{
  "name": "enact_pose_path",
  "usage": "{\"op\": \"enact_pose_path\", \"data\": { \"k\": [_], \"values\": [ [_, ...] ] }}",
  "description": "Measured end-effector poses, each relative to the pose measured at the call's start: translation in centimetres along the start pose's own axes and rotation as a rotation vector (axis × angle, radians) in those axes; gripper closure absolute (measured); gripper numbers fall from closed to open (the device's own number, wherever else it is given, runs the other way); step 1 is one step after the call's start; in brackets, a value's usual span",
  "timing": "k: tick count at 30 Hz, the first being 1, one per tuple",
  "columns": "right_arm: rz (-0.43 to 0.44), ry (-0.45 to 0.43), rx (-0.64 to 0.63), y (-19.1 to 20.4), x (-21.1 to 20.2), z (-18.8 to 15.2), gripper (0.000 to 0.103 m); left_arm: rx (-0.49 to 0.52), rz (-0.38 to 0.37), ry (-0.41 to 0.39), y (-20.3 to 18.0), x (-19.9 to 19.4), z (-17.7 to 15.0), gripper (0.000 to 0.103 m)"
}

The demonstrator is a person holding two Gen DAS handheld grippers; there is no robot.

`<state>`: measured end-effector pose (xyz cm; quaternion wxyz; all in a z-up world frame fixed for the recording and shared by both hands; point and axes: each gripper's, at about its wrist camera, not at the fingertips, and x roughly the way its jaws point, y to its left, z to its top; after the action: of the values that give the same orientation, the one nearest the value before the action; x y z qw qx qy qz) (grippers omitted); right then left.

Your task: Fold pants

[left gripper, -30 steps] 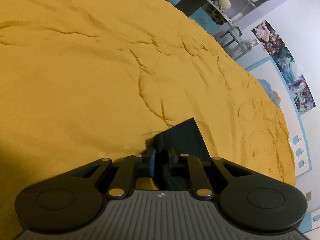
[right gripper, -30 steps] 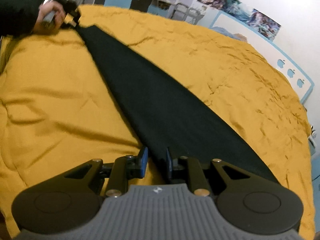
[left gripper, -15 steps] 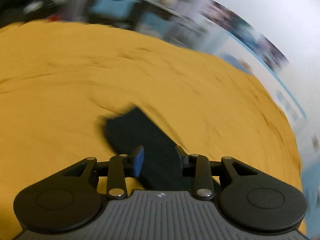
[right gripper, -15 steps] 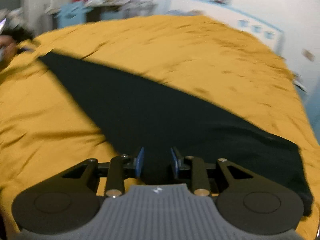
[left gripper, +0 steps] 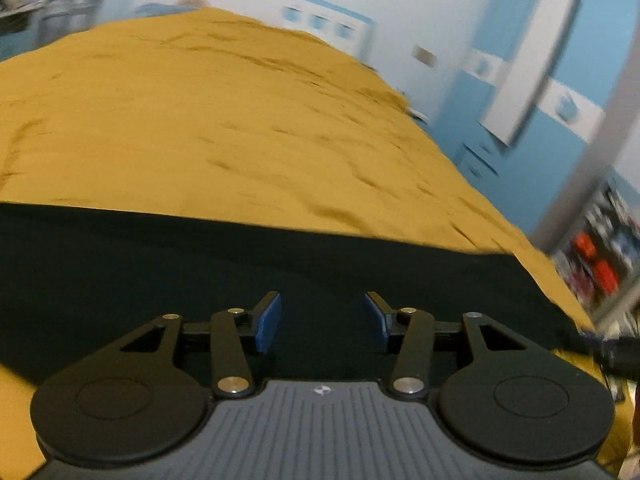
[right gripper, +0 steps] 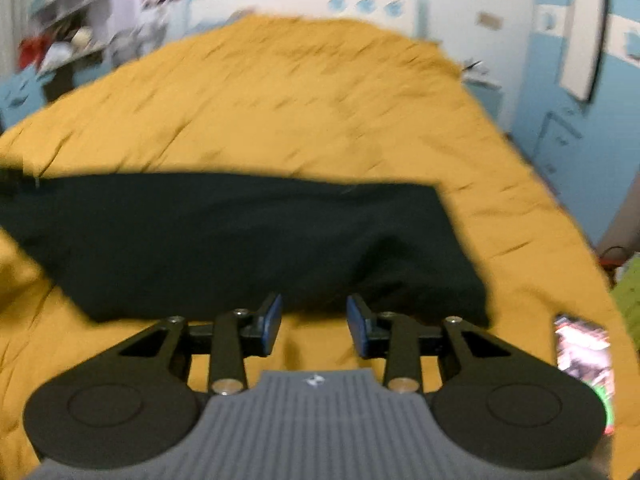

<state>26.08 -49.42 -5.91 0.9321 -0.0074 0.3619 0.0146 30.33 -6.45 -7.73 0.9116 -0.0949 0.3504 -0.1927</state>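
Note:
The black pants (left gripper: 280,272) lie flat as a long band across the mustard-yellow bed cover (left gripper: 240,120). My left gripper (left gripper: 322,322) hovers over the dark cloth, its jaws opening with nothing pressed between the blue pads. In the right wrist view the pants (right gripper: 240,236) stretch from the left edge to a squared end at the right. My right gripper (right gripper: 314,326) sits at their near edge over the yellow cover (right gripper: 320,100), jaws opening and holding nothing. Both views are blurred by motion.
Blue and white walls with a cabinet (left gripper: 532,60) stand beyond the bed's far right side. Cluttered shelves (right gripper: 60,40) are at the far left. A colourful printed item (right gripper: 584,356) lies at the bed's near right edge.
Both grippers have let go of the pants and opened. Both have swung sideways and rolled, so the pants now lie across the views instead of running away from them.

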Motion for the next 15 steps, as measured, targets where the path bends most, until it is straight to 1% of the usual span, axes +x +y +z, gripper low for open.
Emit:
{"op": "enact_pose_path", "data": {
  "k": [2, 4, 6, 7, 8, 9, 10, 12, 13, 14, 15],
  "values": [
    [-0.023, -0.017, -0.026, -0.4, 1.2, 1.0, 0.072, 0.060, 0.004, 0.026, -3.1, 1.6, -0.8, 0.047],
    [-0.027, -0.025, -0.091, 0.0, 2.7, 1.9, 0.072, 0.122, 0.020, 0.079, -5.3, 2.9, -1.8, 0.047],
    [0.026, -0.027, -0.159, 0.7, 4.2, 2.0, 0.072, 0.169, 0.051, 0.133, -6.3, 3.9, -3.0, 0.047],
    [0.062, -0.012, -0.202, 1.0, 4.9, 1.9, 0.072, 0.187, 0.061, 0.157, -6.4, 4.2, -3.6, 0.047],
    [0.079, 0.014, -0.247, 0.8, 5.7, 1.6, 0.072, 0.217, 0.077, 0.167, -6.9, 4.3, -4.4, 0.047],
    [0.081, 0.069, -0.279, 0.3, 6.4, 1.1, 0.073, 0.247, 0.090, 0.161, -7.0, 4.2, -5.0, 0.047],
    [0.078, 0.120, -0.266, -0.7, 6.8, 0.5, 0.073, 0.258, 0.090, 0.160, -7.1, 4.0, -5.5, 0.047],
    [0.132, 0.145, -0.175, -3.9, 6.2, -0.6, 0.075, 0.232, 0.075, 0.177, -6.5, 3.7, -5.6, 0.047],
    [0.137, 0.150, -0.142, -5.1, 5.6, -1.2, 0.076, 0.217, 0.068, 0.183, -6.8, 4.2, -5.4, 0.047],
    [0.106, 0.147, -0.140, -5.7, 5.0, -1.6, 0.077, 0.204, 0.065, 0.186, -6.5, 4.1, -5.4, 0.047],
    [0.044, 0.152, -0.185, -5.6, 4.2, -2.3, 0.086, 0.200, 0.063, 0.187, -6.6, 4.0, -5.5, 0.047]
  ]
}}
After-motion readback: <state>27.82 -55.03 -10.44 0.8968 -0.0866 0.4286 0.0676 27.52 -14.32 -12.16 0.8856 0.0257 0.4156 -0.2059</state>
